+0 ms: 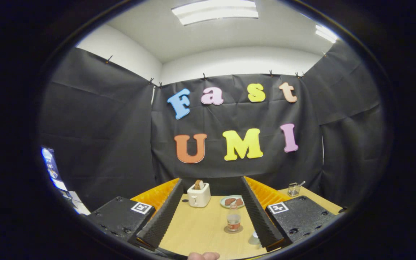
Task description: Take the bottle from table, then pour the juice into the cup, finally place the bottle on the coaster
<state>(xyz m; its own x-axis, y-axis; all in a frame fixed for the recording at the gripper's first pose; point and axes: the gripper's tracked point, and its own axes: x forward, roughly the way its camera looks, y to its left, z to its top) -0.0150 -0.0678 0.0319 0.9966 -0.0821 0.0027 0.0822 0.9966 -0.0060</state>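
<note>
- Bottle (233, 218) is standing upright on the coaster (233, 229), between the two fingers and a little toward the right-hand one, well ahead of their roots.
- Bottle cap is sitting on top, and a band of reddish juice is showing in the lower part of the clear body.
- Gripper (212, 178) is holding its fingers wide apart, with nothing between the ribbed black pads and neither pad touching the bottle.
- Cup (254, 238) is sitting on the table (200, 231) just beside the inner face of the right finger, nearer the camera than the bottle; it is small and pale, and its contents cannot be told.
- Toaster (199, 195), white with a slice of bread standing in its slot, is sitting farther back between the fingers, left of the bottle.
- Plate (231, 201) carrying brown food is lying just behind the bottle, beside the toaster.
- Glass container (293, 189) with a utensil leaning in it is standing beyond the right finger, at the far right of the table.
- A person's fingertip (203, 256) is showing at the near table edge.
</note>
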